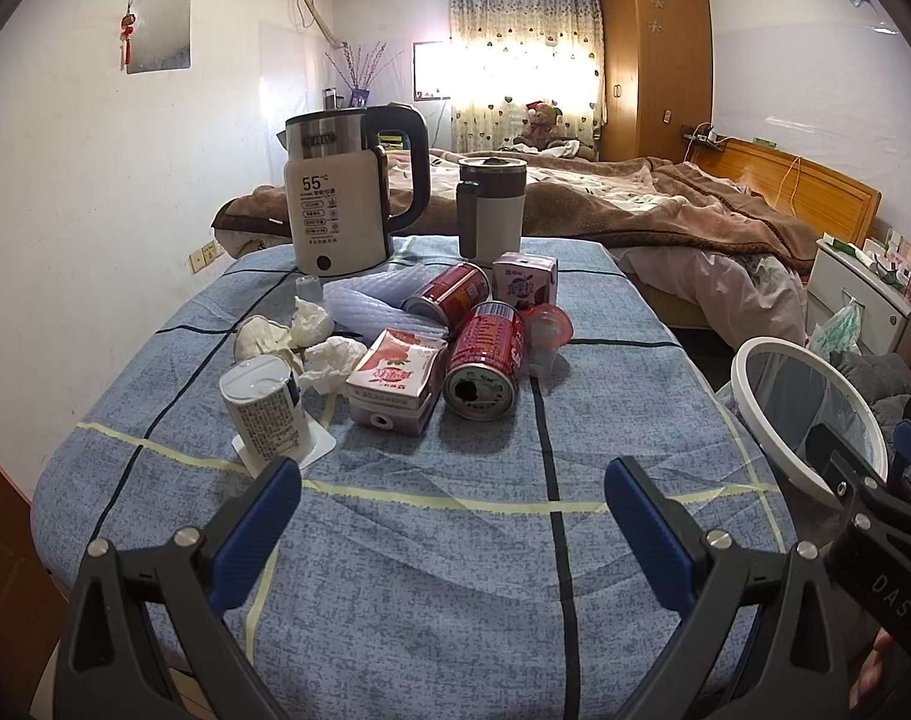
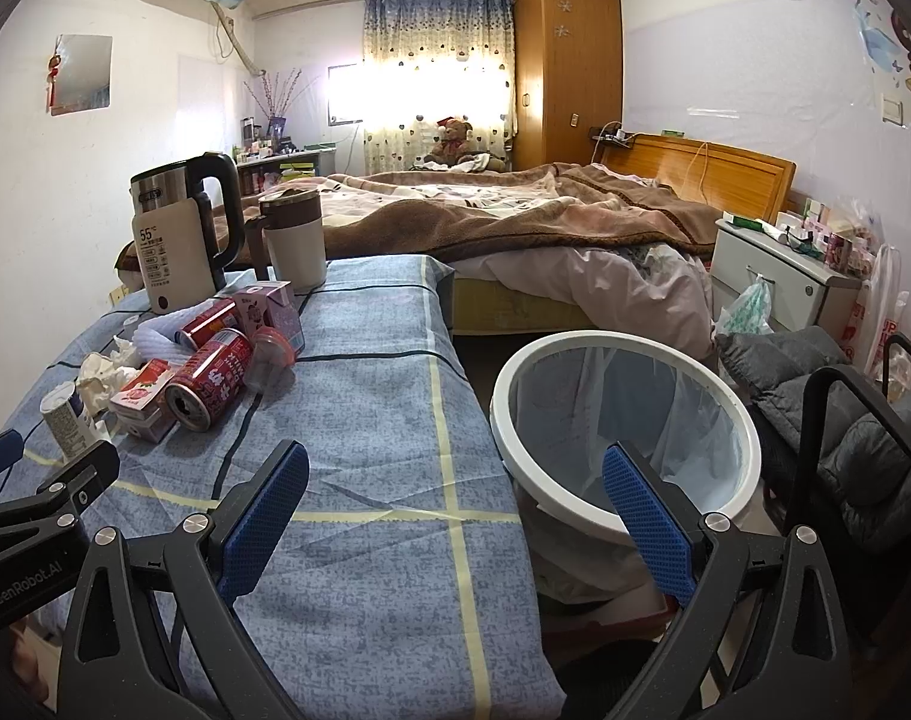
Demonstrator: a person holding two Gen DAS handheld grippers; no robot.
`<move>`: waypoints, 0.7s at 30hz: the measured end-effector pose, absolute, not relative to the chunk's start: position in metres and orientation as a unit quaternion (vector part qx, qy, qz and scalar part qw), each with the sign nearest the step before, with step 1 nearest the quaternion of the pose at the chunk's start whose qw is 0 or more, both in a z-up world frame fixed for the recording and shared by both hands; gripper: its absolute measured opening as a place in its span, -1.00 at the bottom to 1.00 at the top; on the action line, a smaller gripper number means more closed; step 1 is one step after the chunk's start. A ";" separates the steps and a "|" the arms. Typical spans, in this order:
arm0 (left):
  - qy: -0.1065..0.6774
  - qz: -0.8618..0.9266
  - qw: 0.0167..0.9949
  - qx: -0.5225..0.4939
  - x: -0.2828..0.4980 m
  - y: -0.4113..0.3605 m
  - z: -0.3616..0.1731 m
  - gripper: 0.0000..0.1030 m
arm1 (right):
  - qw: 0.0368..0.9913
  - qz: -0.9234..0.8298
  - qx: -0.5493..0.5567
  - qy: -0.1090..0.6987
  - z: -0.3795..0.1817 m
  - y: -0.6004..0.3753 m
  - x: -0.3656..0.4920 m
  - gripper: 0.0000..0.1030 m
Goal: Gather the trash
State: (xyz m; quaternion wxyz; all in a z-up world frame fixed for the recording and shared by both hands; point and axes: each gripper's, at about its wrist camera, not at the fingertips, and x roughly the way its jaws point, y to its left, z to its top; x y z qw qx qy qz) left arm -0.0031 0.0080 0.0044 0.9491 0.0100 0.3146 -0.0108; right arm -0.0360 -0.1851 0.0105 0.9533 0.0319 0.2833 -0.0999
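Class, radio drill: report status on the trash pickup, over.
Left gripper and right gripper open, empty. Trash pile untouched on table; bin beside table, nothing in it. Kettle and mug behind pile.

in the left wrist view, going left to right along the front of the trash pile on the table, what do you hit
white yogurt cup → pink juice carton → red can with its open end toward the camera → clear plastic cup on its side, and off the table's right edge, the white-rimmed trash bin
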 end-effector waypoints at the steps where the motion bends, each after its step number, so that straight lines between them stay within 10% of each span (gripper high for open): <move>1: 0.315 -0.011 0.949 0.010 -0.003 0.008 0.004 1.00 | 0.953 -0.100 0.032 0.283 0.011 -0.185 -0.036 0.92; 21: 0.313 -0.008 0.950 0.009 -0.004 0.009 0.006 1.00 | 0.953 -0.100 0.030 0.284 0.010 -0.185 -0.036 0.92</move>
